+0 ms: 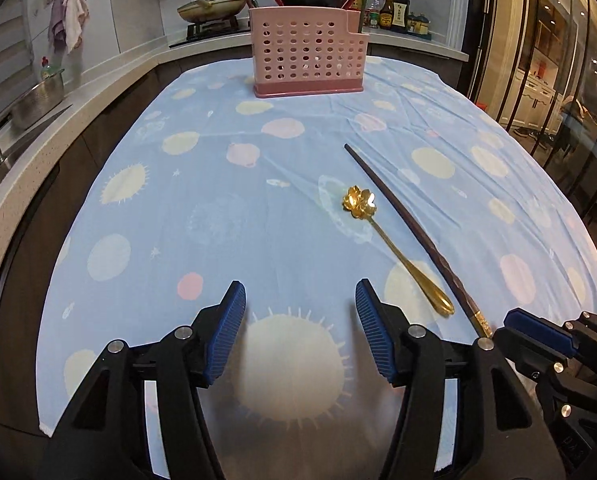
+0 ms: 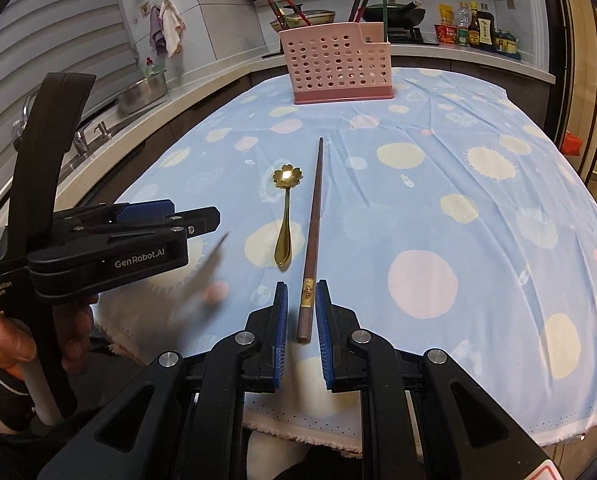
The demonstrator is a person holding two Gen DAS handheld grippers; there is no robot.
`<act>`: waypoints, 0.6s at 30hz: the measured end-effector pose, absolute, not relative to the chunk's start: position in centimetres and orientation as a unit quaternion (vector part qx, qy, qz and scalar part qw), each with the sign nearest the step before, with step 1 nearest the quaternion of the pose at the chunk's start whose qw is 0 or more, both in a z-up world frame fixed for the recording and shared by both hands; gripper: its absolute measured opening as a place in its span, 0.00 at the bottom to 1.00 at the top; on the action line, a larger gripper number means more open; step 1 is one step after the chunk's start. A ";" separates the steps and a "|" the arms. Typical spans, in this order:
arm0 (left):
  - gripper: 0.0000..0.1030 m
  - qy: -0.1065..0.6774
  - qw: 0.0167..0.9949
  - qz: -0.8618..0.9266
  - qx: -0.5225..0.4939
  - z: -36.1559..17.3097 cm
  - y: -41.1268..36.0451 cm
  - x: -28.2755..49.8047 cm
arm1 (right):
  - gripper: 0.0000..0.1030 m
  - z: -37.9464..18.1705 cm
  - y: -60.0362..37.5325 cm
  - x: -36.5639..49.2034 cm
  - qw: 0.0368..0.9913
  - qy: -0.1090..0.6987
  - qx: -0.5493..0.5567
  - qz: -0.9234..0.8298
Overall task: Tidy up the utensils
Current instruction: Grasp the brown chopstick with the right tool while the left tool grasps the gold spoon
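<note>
Straddling the dark wooden chopstick (image 2: 312, 236) with our narrow right gripper (image 2: 301, 312), pads not pressing, we hold the left gripper (image 1: 300, 304) wide and empty beside the golden flower-shaped spoon (image 1: 394, 240) on the blue dotted tablecloth (image 1: 218, 208).

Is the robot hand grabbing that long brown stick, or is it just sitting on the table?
Not clearly grabbed. The chopstick lies on the cloth; its gold-banded end sits between the right gripper's fingers, with small gaps showing. The left gripper holds nothing.

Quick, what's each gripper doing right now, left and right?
Left gripper: open, nothing between its pads.
Right gripper: nearly closed around the chopstick; small gaps show beside it, so a grip cannot be confirmed.
</note>
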State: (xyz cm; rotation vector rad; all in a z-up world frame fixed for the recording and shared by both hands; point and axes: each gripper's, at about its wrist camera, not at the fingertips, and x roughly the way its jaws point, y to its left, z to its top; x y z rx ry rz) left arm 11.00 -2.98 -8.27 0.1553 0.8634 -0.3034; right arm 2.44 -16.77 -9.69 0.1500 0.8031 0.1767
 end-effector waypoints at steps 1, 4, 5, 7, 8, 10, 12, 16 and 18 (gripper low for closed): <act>0.54 0.418 0.894 -0.147 0.074 -8.4 -3.0 10.9 | 0.15 -9.9 -16.8 2.5 0.913 0.392 0.074 0.085; 0.54 0.420 0.892 -0.150 0.072 -8.5 -2.9 10.5 | 0.15 -10.5 -16.9 2.6 0.911 0.397 0.079 0.082; 0.55 0.420 0.892 -0.152 0.071 -8.5 -3.0 10.4 | 0.15 -10.6 -16.9 2.6 0.910 0.398 0.080 0.081; 0.58 0.419 0.892 -0.157 0.071 -8.5 -3.2 10.2 | 0.15 -10.9 -17.0 2.6 0.910 0.399 0.080 0.080; 0.58 0.418 0.892 -0.160 0.071 -8.4 -3.3 10.1 | 0.15 -11.0 -17.0 2.6 0.910 0.399 0.078 0.079; 0.58 0.416 0.891 -0.168 0.071 -8.2 -3.7 9.9 | 0.10 -11.1 -17.1 2.6 0.912 0.397 0.072 0.075; 0.59 0.416 0.889 -0.179 0.068 -8.1 -4.2 9.6 | 0.07 -11.1 -17.3 2.8 0.914 0.394 0.067 0.068; 0.64 0.412 0.886 -0.198 0.076 -7.9 -5.7 9.0 | 0.07 -10.9 -18.3 2.6 0.918 0.388 0.068 0.051; 0.65 0.411 0.884 -0.208 0.079 -8.0 -6.4 8.7 | 0.07 -10.9 -19.1 2.6 0.918 0.387 0.073 0.042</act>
